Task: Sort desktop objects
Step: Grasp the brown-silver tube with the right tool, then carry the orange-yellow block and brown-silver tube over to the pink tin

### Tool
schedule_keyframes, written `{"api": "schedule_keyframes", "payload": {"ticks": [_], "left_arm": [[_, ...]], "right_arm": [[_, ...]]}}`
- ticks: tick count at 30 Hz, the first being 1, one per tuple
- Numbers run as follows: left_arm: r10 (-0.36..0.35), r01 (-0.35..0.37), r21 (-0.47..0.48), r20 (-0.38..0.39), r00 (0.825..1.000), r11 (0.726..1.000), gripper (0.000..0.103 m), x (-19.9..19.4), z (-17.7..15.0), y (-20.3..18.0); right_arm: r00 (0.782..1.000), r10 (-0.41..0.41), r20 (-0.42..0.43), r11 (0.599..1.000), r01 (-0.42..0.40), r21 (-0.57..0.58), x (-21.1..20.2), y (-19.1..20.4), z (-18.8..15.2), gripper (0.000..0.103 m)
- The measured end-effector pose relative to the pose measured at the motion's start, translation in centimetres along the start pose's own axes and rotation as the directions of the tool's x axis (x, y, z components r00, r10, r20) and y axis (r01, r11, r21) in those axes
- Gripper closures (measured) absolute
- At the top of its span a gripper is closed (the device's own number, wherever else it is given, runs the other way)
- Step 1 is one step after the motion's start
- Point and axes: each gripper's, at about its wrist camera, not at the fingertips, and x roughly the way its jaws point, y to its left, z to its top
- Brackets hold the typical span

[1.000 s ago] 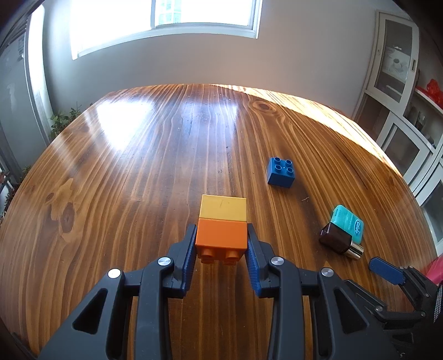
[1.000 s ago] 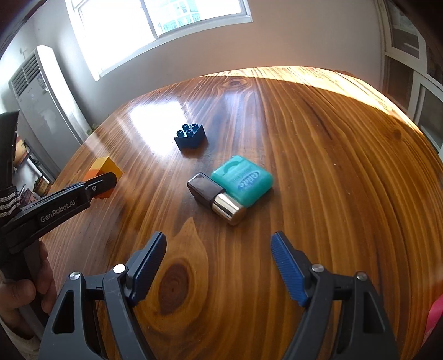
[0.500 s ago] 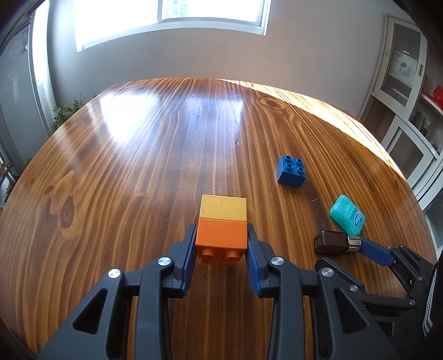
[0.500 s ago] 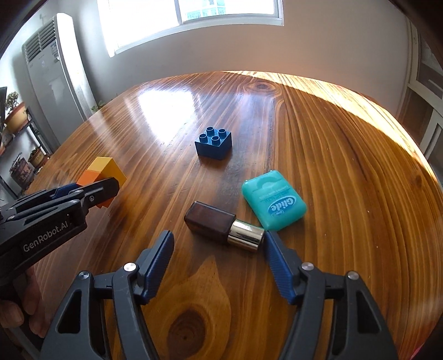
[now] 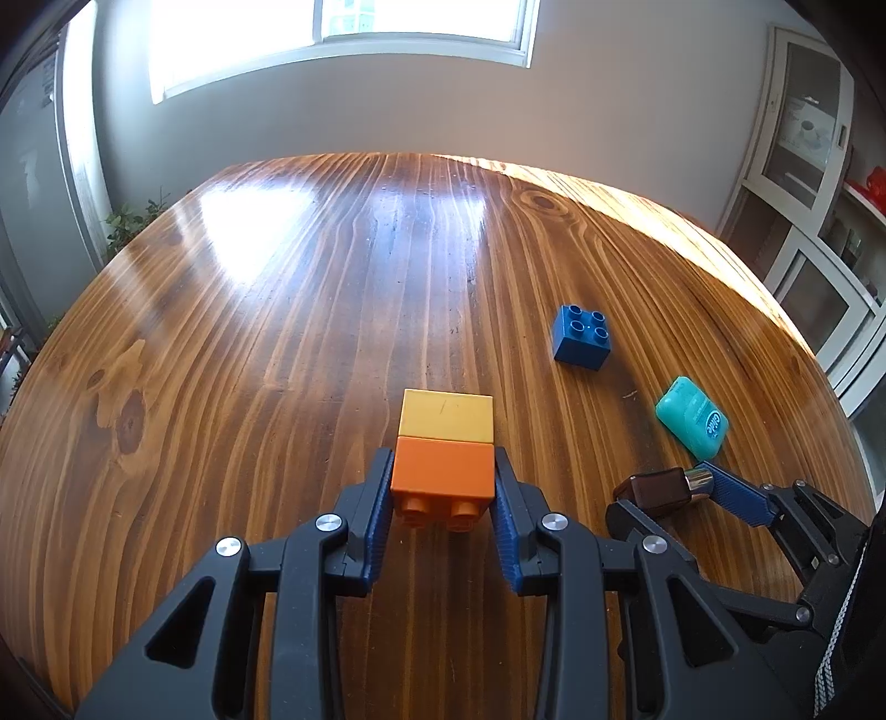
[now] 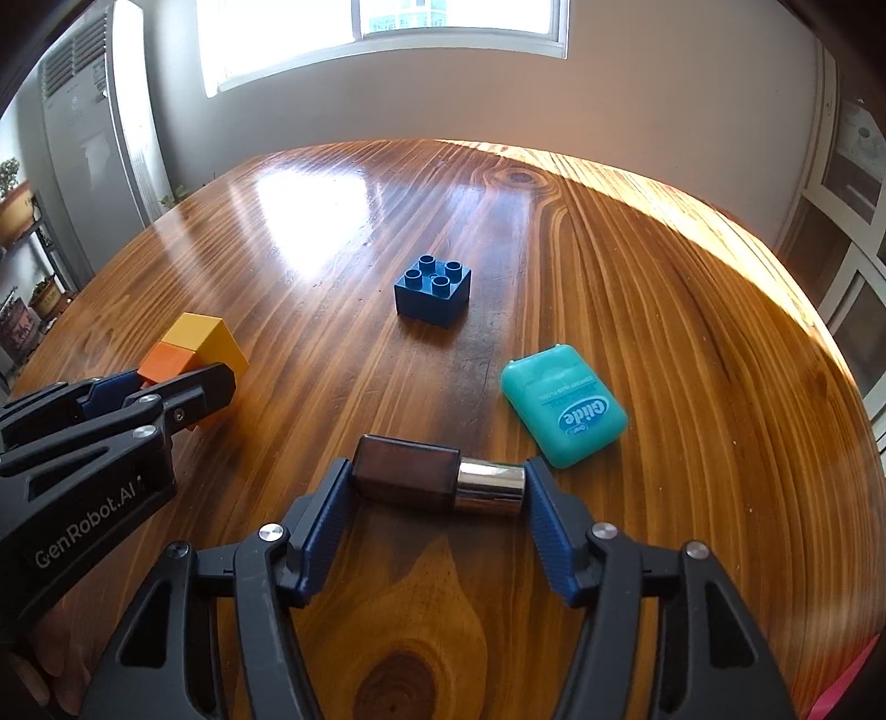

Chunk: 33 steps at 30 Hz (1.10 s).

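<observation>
Glossy wooden table [image 6: 637,266] under a bright window [image 6: 387,39]; my right gripper [image 6: 437,487], jaws just closing, brackets the brown bottle [image 6: 404,476] at twelve o'clock, pads apparently touching both ends.

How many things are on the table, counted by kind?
Toy bricks: 3, namely the orange brick, the yellow brick joined to it, and the blue brick.
Dental floss boxes: 1, the teal floss box.
Small bottles: 1, the dark bottle with a silver cap.
Total: 5
</observation>
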Motion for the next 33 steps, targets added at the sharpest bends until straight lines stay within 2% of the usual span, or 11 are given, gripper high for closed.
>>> {"api": "schedule_keyframes", "payload": {"ticks": [7,14,19,33], "left_arm": [[-0.015,0.014,0.011,0.014,1.000,1.000,0.067,-0.7,0.0,-0.1],[-0.047,0.046,0.043,0.034,0.998,0.998,0.067,-2.0,-0.2,-1.3],[-0.078,0.074,0.083,0.045,0.996,0.994,0.067,-3.0,-0.6,-2.9],[-0.168,0.146,0.213,0.086,0.982,0.966,0.067,-6.5,-2.2,-7.7]], "right_arm": [[0.999,0.040,0.011,0.996,-0.041,0.079,-1.9,-1.5,-1.6,0.038],[0.995,0.032,0.092,0.984,-0.048,0.170,-6.8,-3.4,-3.4,0.038],[0.991,-0.003,0.134,0.973,-0.028,0.227,-9.9,-4.5,-5.7,0.038],[0.976,-0.117,0.183,0.932,0.044,0.361,-16.0,-8.3,-10.8,0.038]]}}
